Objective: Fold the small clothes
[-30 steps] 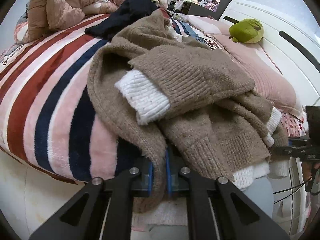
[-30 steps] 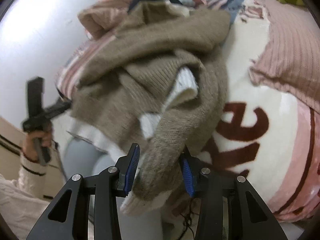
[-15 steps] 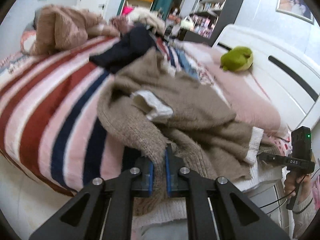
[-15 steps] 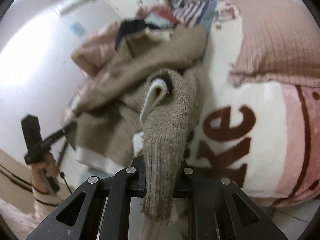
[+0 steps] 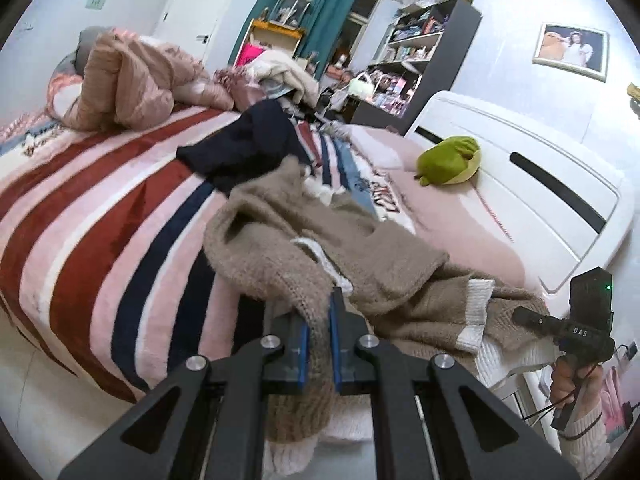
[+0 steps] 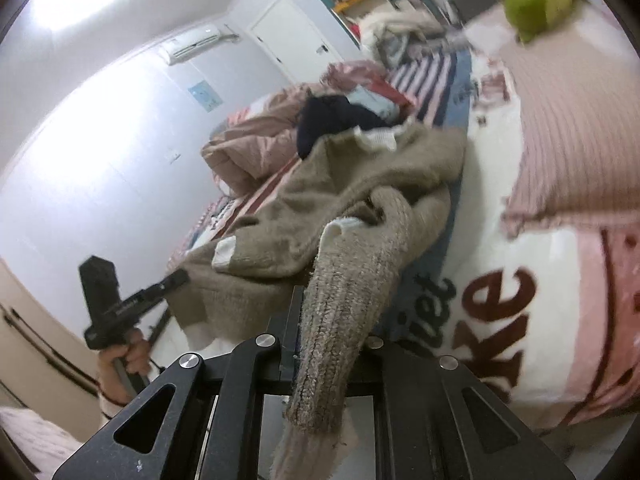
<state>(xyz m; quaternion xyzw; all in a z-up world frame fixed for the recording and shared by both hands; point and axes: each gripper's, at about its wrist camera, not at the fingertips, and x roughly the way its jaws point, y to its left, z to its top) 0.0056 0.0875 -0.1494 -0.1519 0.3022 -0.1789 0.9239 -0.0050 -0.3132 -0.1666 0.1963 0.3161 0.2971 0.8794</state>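
Left gripper [image 5: 318,338]: jaws clamped on sweater [image 5: 340,248] edge, lower centre
Right gripper [image 6: 332,336]: jaws clamped on sweater sleeve, lower centre
Sweater: bunched mid-frame on blanket [image 5: 100,220]

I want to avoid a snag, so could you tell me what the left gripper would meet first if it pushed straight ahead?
Probably the bunched body of the brown sweater it already grips, lying just beyond the left gripper.

Beige sweater [image 5: 360,256] with white cuffs; blanket [image 5: 100,216] striped red, pink, navy, white; green plush [image 5: 448,160]; teal curtains [image 5: 316,4]; blue-padded fingers [image 5: 334,344]
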